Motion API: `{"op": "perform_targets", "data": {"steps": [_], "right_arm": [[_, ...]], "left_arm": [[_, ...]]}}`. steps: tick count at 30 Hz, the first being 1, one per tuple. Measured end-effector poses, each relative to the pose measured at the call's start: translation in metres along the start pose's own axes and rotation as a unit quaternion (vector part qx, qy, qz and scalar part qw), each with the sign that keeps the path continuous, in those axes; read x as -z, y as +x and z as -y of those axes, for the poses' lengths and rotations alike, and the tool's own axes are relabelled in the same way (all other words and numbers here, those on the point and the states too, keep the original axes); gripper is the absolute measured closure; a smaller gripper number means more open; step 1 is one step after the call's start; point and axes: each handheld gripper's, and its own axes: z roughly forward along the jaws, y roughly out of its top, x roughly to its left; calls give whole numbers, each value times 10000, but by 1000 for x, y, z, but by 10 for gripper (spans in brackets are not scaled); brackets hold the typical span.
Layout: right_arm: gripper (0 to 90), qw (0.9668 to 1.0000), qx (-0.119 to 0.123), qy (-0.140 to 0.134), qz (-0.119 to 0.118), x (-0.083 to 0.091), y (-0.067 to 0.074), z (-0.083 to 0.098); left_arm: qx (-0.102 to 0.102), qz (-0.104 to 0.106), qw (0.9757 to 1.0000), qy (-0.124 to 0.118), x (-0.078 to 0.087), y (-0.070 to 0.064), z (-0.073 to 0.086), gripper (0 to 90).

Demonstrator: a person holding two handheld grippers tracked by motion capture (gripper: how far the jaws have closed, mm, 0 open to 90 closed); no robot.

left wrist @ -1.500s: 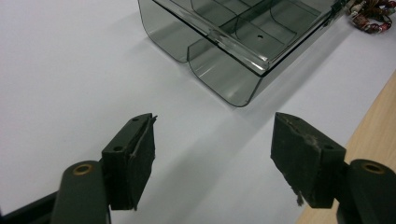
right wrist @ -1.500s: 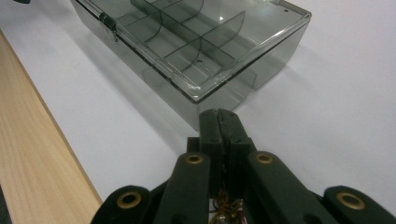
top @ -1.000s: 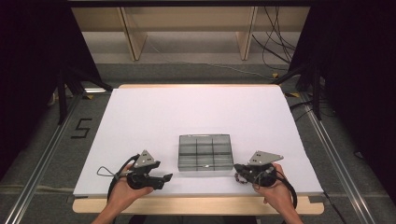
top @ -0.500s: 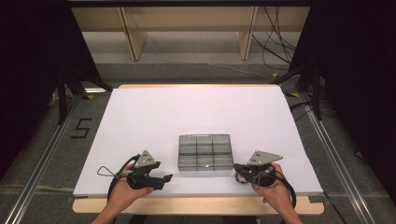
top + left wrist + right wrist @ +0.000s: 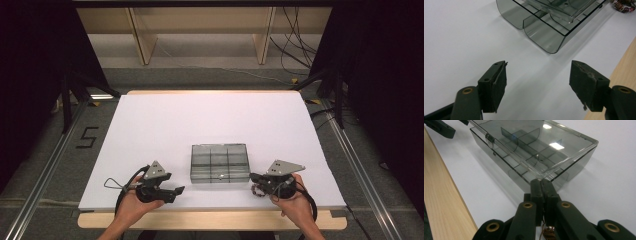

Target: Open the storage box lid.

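1. Hands come in from the bottom of the high view, each with a black two-jaw tool. The left gripper lies low on the white tabletop, near the lower left corner of the smoky transparent plastic compartment box. The right gripper points at the box's lower right corner, and a small brownish beaded thing, too small to identify, sits beneath its tip.

2. Left gripper view: the jaws stand released, wide apart, with bare white surface between the pads. The box lies ahead, well apart from them, its rounded corner nearest. The light wooden table edge runs along the right.

3. Right gripper view: the jaws are clenched together, pads meeting, their tip at the near corner of the box, possibly touching the clear lid's rim. Something coppery hangs below the jaws, perhaps pinched there.
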Motion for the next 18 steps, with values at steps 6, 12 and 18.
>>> {"op": "perform_targets", "data": {"steps": [6,12,18], "right_arm": [[896,9999,56,-76,-35,0,-1,-3],[895,9999,-6,-135,-15,-1,0,-6],[892,9996,105,-258,41,-4,-4,-10]], "left_arm": [[-90,-8,10000,-5,0,1,0,299],[-41,-8,10000,-51,-1,1,0,299],[-78,-14,10000,6,0,3,0,299]]}}
